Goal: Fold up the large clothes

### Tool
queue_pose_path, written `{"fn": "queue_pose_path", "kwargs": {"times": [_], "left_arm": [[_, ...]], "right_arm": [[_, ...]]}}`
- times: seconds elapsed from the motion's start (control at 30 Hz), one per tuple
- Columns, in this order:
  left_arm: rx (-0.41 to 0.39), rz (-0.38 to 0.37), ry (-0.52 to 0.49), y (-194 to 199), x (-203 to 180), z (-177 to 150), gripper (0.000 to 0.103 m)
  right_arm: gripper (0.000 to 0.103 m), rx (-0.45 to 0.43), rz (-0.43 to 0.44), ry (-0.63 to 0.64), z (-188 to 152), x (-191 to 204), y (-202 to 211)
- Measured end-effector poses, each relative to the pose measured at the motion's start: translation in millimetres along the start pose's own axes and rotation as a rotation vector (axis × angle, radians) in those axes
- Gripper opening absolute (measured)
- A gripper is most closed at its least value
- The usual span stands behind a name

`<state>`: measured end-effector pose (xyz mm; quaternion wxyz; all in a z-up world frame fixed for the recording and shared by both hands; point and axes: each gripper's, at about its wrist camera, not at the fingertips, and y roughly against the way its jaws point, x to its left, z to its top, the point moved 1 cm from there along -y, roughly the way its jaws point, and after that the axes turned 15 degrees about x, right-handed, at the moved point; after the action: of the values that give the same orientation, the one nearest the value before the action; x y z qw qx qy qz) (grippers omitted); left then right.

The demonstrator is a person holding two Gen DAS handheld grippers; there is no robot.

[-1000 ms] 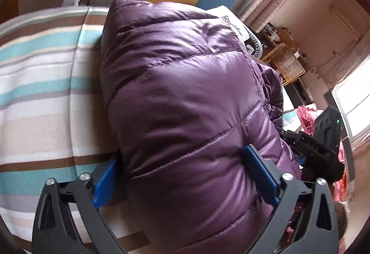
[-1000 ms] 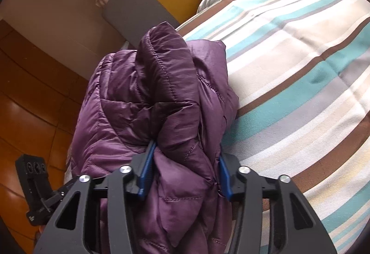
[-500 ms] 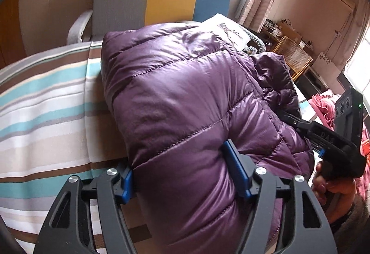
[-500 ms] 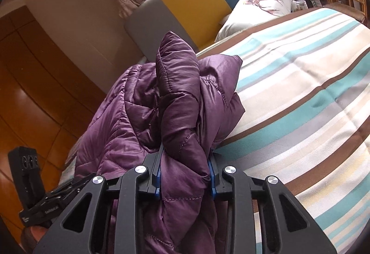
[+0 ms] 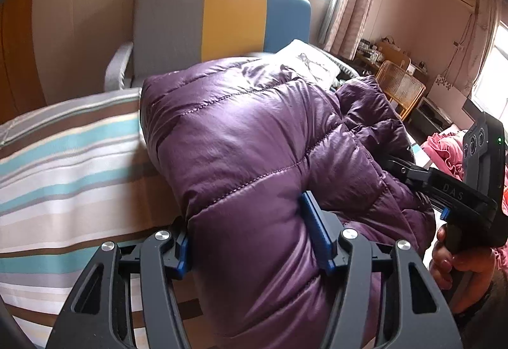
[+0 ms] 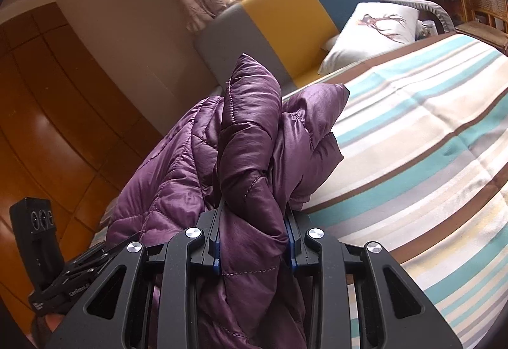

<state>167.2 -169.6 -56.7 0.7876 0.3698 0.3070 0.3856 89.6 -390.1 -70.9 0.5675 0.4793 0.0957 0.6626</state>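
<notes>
A folded purple puffer jacket (image 5: 247,139) lies bundled on the striped bed (image 5: 63,158). My left gripper (image 5: 247,241) is shut on its thick near fold, the blue pads pressed into the padding. My right gripper (image 6: 254,241) is shut on the bunched other end of the jacket (image 6: 250,139), which stands up in a peak between the fingers. The right gripper's body and the hand holding it show at the right of the left wrist view (image 5: 470,190). The left gripper's body shows at the lower left of the right wrist view (image 6: 41,253).
The striped bedspread (image 6: 412,158) stretches to the right. A grey, yellow and blue headboard (image 5: 222,22) and a white pillow (image 6: 374,31) are at the far end. A wooden wardrobe (image 6: 47,126) stands left. A wicker chair (image 5: 400,88) and pink cloth (image 5: 444,149) are right.
Both grippers have closed tighter on the jacket and tilted up, lifting the bundle. More of the headboard and window shows now.
</notes>
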Motion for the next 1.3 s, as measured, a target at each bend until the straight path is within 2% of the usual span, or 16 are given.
{"fn": "queue_pose_path", "kwargs": {"times": [0.4,0.7,0.9,1.1,1.17,1.2,1.3], "left_arm": [[-0.154,0.060,0.009,68,37,-15,0.058],[-0.228,0.143,0.077,106,106,-24,0.058],[-0.243,0.196,0.124,119,153,-29,0.059],[-0.232,0.244,0.143,103,196,-33,0.059],[-0.216,0.249,0.153,87,215,-33,0.059],[-0.207,0.248,0.159,79,213,-36,0.059],[-0.141,0.220,0.223,49,240,-41,0.061]], "right_arm": [[0.029,-0.066,0.089,0.074,11,68,3],[0.029,-0.035,0.164,0.137,28,133,-40],[0.029,0.005,0.209,0.158,37,161,-78],[0.029,0.073,0.210,0.138,42,170,-134],[0.029,0.104,0.186,0.129,45,171,-156],[0.029,0.118,0.175,0.120,45,169,-165],[0.031,0.151,0.112,0.092,45,161,-190]]}}
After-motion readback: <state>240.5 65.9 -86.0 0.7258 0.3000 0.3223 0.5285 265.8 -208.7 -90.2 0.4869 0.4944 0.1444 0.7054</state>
